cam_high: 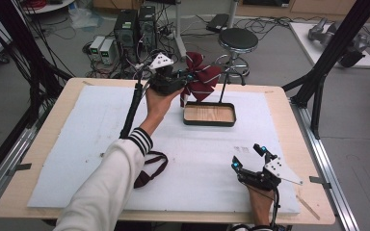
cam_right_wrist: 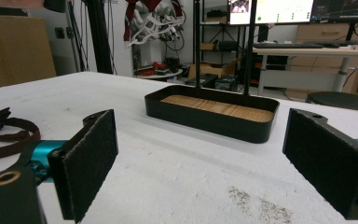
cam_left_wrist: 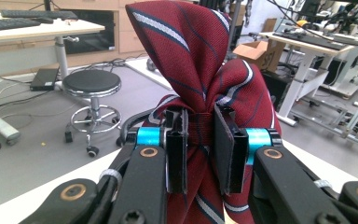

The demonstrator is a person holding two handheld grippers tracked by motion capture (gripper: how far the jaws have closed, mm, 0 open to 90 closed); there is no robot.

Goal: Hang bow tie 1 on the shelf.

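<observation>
One striped bow tie [cam_high: 201, 77], wings spread upright, is pinched at its knot by the left gripper [cam_high: 183, 82] above the far tray [cam_high: 209, 123]; the right gripper [cam_high: 250, 156] rests wide apart, empty.

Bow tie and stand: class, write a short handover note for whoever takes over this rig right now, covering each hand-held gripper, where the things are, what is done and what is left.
Left hand-held gripper: shut on the dark red striped fabric bow tie at its knot, held in the air by the thin black post.
Right hand-held gripper: open, holds nothing, low over the white foam mat.
Black tray with wooden floor: at the mat's far middle.
Dark red strap: lies loose on the mat.
Done: bow tie picked up.
Left: probably hanging it on the post.
</observation>
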